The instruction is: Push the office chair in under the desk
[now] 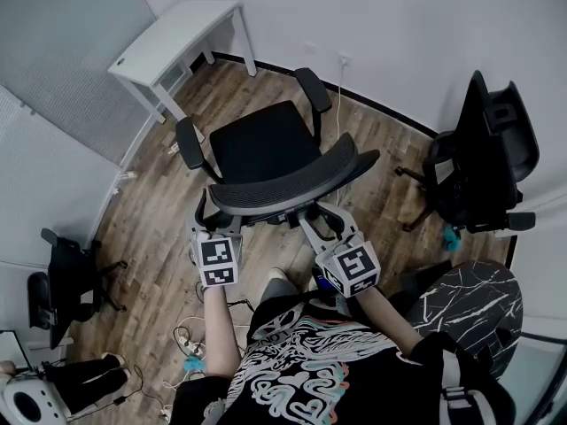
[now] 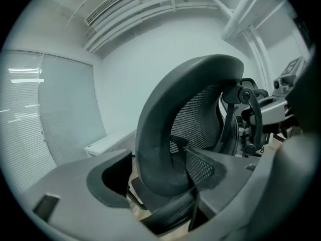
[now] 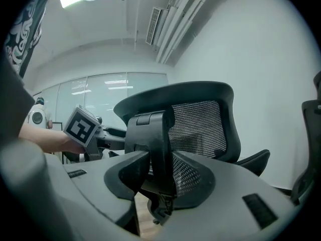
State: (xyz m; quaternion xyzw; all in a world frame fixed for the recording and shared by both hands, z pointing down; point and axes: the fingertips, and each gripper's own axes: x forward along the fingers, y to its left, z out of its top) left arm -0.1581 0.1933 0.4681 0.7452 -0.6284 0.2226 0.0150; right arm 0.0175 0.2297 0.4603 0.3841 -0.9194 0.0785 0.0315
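The black mesh office chair point(image 1: 266, 149) stands on the wood floor with its backrest toward me, its seat facing the white desk point(image 1: 173, 38) at the far left. My left gripper point(image 1: 205, 224) is at the backrest's left edge. In the left gripper view the backrest rim point(image 2: 155, 134) lies between the wide jaws of that gripper point(image 2: 163, 167); a gap shows beside the left pad, so it is open. My right gripper point(image 1: 323, 220) is shut on the chair's back support post point(image 3: 150, 134), both pads of that gripper point(image 3: 158, 167) against its sides.
A second black chair point(image 1: 483, 158) stands at the right by the wall. Another dark chair point(image 1: 66, 282) sits at the left near the glass partition. A dark marbled round table point(image 1: 469, 304) is by my right side. Cables point(image 1: 186, 335) lie on the floor beside my feet.
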